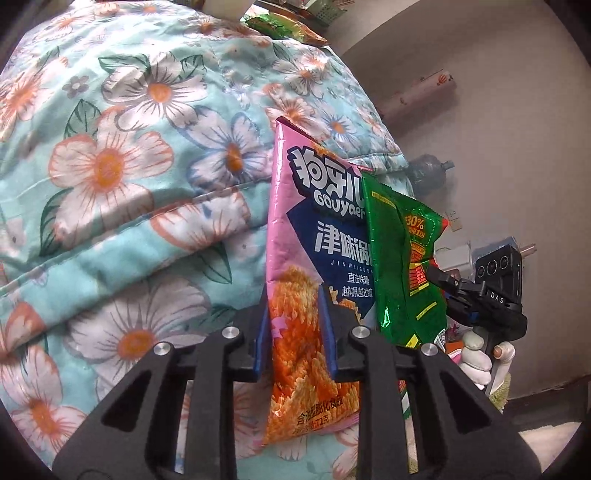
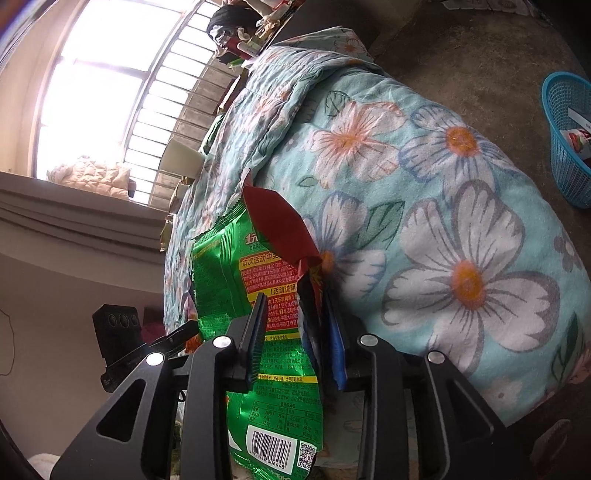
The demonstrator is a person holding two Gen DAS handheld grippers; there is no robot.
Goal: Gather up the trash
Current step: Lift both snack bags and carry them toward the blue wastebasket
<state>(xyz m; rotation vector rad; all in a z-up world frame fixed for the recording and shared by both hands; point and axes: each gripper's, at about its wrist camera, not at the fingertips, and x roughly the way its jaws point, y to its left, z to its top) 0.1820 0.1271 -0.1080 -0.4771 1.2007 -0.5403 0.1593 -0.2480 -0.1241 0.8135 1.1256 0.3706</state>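
Plainly the left claw [image 1: 295, 325] pinches the pink snack bag [image 1: 310, 236]; the right claw [image 2: 295, 332], loose around the green wrapper [image 2: 236, 280], could drop it onto the bed [image 2: 443, 221].

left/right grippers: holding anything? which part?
Left gripper: pink snack bag, lower half. Right gripper: green snack bag between the jaws, mid-body; firm hold cannot be told.

A floral quilt [image 1: 122, 155] covers what seems a bed; a green packet [image 1: 280, 26] lies at its far end
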